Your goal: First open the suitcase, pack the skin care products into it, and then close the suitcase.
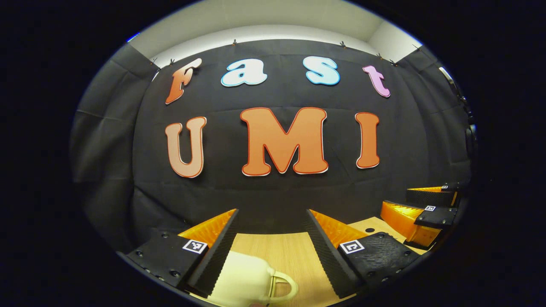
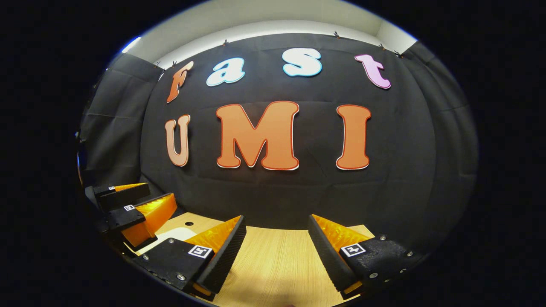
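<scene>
In the left gripper view a small cream suitcase [image 1: 243, 277] with a looped handle [image 1: 282, 286] lies on the wooden table [image 1: 294, 256], low between my left gripper's fingers. My left gripper [image 1: 271, 213] is open and hovers above the case without touching it. My right gripper [image 2: 276, 218] is open too, over bare table, with nothing between its fingers. Each gripper appears in the other's view: the right gripper [image 1: 411, 199] at the far right, the left gripper [image 2: 158, 192] at the far left. A pale corner of the suitcase [image 2: 177, 234] peeks out by it.
The black cloth wall stands close behind the table's far edge. A small dark hole [image 2: 189, 223] marks the tabletop near the back. Bare wood [image 2: 277, 264] lies under the right gripper.
</scene>
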Motion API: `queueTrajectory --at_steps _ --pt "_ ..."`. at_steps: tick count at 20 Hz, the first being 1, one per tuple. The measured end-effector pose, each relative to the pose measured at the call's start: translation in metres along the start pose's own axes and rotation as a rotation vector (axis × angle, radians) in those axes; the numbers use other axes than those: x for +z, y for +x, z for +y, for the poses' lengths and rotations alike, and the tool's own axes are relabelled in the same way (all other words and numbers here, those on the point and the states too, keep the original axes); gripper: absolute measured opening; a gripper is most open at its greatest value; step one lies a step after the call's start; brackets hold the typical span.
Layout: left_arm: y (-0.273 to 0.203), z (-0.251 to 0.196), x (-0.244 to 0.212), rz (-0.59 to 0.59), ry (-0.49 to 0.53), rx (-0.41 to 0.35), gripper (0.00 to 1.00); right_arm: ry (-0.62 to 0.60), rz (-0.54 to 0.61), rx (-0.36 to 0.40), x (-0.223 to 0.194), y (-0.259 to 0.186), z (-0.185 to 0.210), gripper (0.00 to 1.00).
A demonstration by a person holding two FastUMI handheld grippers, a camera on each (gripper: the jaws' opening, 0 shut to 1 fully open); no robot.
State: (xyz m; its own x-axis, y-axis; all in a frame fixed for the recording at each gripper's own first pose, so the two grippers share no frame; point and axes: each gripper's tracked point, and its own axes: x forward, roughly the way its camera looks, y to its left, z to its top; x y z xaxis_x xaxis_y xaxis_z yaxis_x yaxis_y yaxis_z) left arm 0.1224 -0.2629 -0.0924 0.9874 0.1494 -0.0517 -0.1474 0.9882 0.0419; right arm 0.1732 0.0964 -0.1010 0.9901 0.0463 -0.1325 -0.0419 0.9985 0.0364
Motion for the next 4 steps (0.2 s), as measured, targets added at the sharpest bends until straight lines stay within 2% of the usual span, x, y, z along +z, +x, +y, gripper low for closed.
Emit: queueTrajectory --at_steps 4 --pt "-0.001 0.000 -0.016 0.039 0.009 -0.009 0.97 0.003 0.012 0.022 -0.006 -0.001 0.006 0.94"
